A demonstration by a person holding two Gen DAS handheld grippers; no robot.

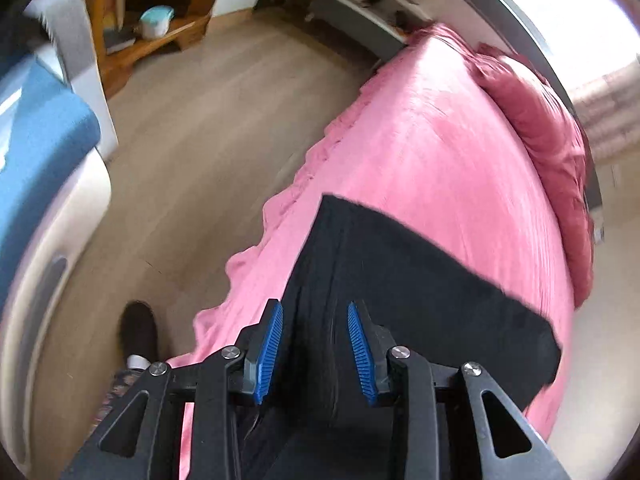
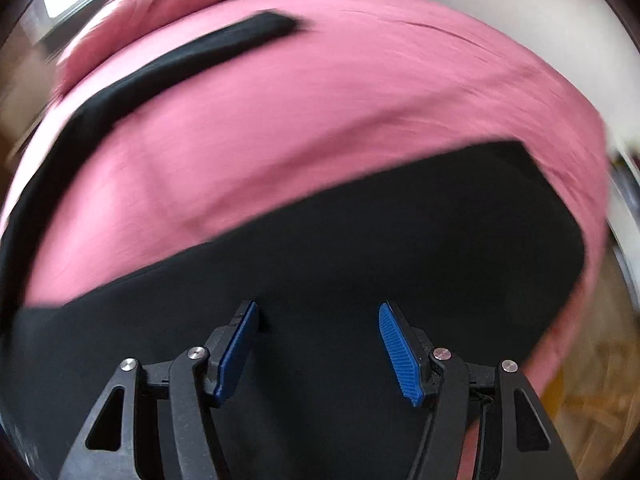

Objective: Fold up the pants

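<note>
1. A bed [image 1: 440, 152] under a pink sheet [image 2: 340, 120] fills most of both views; a darker red duvet [image 1: 540, 132] is bunched along its far side, and the sheet's near edge ruffles down toward a wood-look floor [image 1: 208, 128].
2. Black pants [image 1: 400, 280] lie flat on the sheet near the bed's edge. In the right wrist view they [image 2: 360, 248] spread broad across the foreground, while a narrower black strip [image 2: 192, 60] runs off up and to the left; whether that strip is a leg of the same garment cannot be told through the blur.
3. A blue cushioned seat [image 1: 36, 136] with a pale frame stands at the left, well apart from the bed, and a wooden shelf unit [image 1: 160, 36] sits beyond it.
4. The left gripper [image 1: 316, 354] hangs over the pants, its 2 blue pads [image 1: 266, 354] parted at a middling gap, with nothing pinched between them.
5. The right gripper [image 2: 320, 354] points down at the black cloth, its jaws wider than the left's and empty.
6. A dark shoe [image 1: 138, 330] of the person rests on the floor beside the bed.
</note>
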